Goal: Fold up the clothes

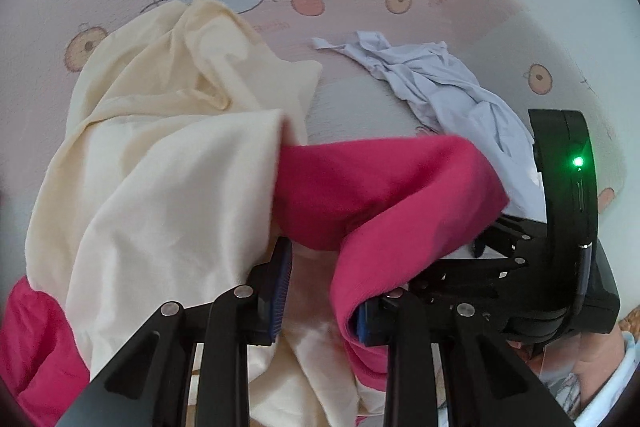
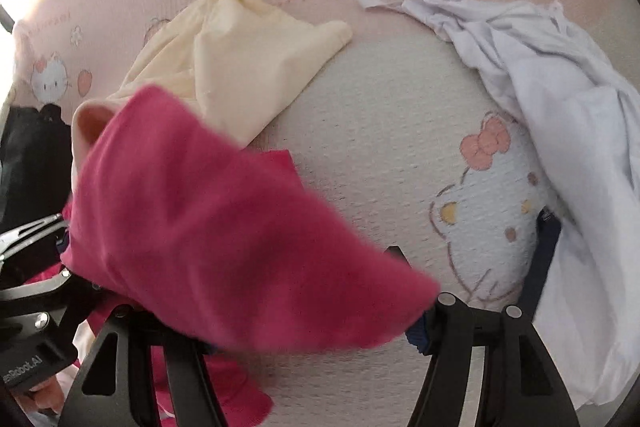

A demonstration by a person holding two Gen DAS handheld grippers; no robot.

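On the bed sheet point(image 2: 380, 115), a pink garment point(image 2: 224, 227) drapes over both claws, crumpled beside a cream one point(image 2: 240, 67). Left claw point(image 1: 320, 291) stands wide; right claw point(image 2: 304, 307) wide too, cloth hiding one finger. Soft, limp, light: best pinched at a hem.

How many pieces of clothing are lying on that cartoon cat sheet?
3 clearly: a cream-yellow cotton garment on the left, a crumpled white shirt on the right, and a bright pink knit garment nearest the cameras, draped over the grippers. Dark items at the left edge may be more.
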